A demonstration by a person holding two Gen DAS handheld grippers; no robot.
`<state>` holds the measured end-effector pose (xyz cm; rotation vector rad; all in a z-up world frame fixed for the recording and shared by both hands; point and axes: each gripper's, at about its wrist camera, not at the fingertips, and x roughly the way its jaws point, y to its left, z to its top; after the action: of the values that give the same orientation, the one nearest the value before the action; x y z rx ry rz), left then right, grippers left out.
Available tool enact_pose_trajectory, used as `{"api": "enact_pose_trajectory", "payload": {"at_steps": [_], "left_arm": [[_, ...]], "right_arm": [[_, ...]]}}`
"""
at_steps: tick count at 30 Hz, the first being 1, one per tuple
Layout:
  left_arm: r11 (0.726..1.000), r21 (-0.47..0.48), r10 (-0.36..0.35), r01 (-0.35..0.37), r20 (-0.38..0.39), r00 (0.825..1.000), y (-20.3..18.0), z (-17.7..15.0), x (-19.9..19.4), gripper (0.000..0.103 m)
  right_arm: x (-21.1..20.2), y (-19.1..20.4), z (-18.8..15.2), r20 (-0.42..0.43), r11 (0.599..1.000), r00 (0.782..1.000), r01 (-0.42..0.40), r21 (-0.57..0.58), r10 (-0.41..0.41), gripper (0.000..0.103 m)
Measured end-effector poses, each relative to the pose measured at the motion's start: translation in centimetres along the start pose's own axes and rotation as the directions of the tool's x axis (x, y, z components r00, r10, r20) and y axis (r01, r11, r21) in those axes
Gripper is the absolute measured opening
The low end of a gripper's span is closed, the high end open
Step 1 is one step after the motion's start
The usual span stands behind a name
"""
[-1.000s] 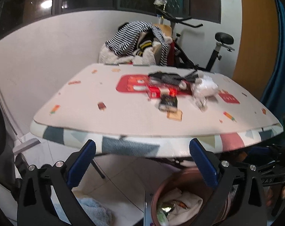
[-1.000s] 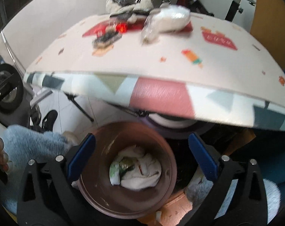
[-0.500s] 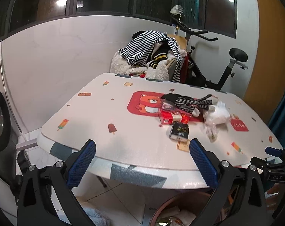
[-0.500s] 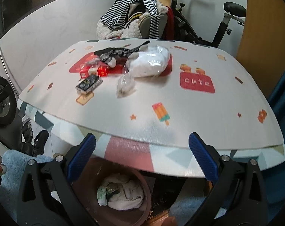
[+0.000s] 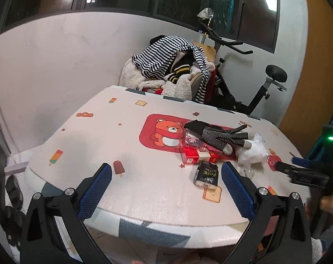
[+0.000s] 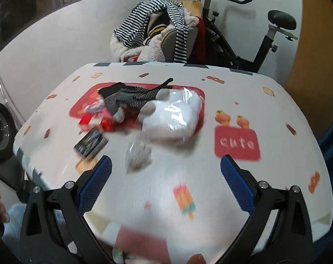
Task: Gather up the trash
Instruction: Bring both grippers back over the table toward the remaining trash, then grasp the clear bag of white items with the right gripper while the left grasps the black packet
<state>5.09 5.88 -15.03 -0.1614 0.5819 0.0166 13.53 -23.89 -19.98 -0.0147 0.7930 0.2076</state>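
Home: exercise bike [image 5: 250, 88], laundry-heaped chair [image 5: 173, 70]

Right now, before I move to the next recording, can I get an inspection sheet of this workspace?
Surface: table with a cartoon-print cover.
Job's things: red box, dark packet, white plastic bag, small crumpled wrapper.
Clutter: black glove lying over the red box.
Grippers: left gripper and right gripper both open, empty, above the table's near edge.
Cables: nothing seen.
Surroundings: clothes pile on a chair, exercise bike, white wall.
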Motion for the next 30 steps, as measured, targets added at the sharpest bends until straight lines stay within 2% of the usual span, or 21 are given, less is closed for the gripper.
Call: {"api": "enact_pose_trajectory", "payload": {"at_steps": [8,9,13,15,18,22,26,30], "left_arm": [[1.0,-0.017,0.003,-0.004,-0.054,0.999,0.6,0.5,2.7,0.097],[1.0,-0.015,0.005,-0.006,-0.057,0.998,0.6,0.4,2.7,0.097],[1.0,0.016,0.014,-0.013,-0.066,0.998,0.4,0.1,3.3,0.097],[1.0,0.027,0.012,-0.01,-0.072,0.997,0.3,-0.1,3.4,0.097],[1.0,0.028,0.009,-0.007,-0.075,0.997,-0.1,0.0,3.4,0.097],[0.999,0.04,-0.004,0.007,-0.062,0.998,-1.0,0.3,2.6,0.097],[0.999,0.041,-0.022,0.025,-0.056,0.998,-2.0,0.5,1.5,0.097],[0.998,0.05,-0.044,0.047,-0.054,0.998,-3.2,0.4,0.6,0.097]], "right_arm": [[9.7,1.6,4.0,-0.122,0.997,0.99,0.073,-0.026,-0.075,0.097],[11.0,1.7,4.5,-0.137,0.994,0.985,0.107,-0.024,-0.109,0.098],[12.9,1.4,5.7,-0.144,0.987,0.977,0.158,-0.011,-0.158,0.098],[13.1,1.1,6.1,-0.162,0.987,0.974,0.16,0.005,-0.158,0.097],[12.7,0.7,6.2,-0.169,0.988,0.973,0.154,-0.013,-0.154,0.083],[11.5,0.2,5.7,-0.16,0.988,0.975,0.146,-0.057,-0.154,0.073],[9.2,-0.6,4.9,-0.134,0.985,0.978,0.147,-0.089,-0.158,0.071],[6.4,-1.3,3.6,-0.085,0.962,0.972,0.201,-0.183,-0.219,0.071]]}}
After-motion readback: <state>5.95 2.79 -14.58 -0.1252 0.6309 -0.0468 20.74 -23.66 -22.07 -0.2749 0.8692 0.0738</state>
